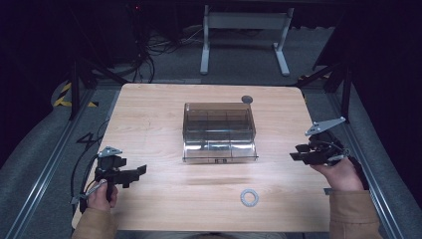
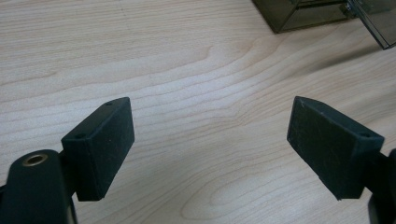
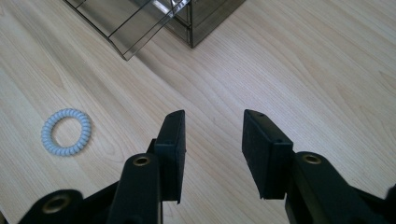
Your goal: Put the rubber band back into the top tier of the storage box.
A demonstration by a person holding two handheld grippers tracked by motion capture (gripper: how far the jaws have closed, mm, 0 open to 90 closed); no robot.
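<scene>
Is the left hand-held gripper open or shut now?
Open. In its own view, the left hand-held gripper has jaws standing far apart, with bare wooden table between them.

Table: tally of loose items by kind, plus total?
Smoky clear plastic drawer box: 1
Pale spiral hair tie: 1
Small dark round disc near the far edge (too small to identify): 1
Handheld grippers, jaws open: 2, left, right
Total: 5
</scene>
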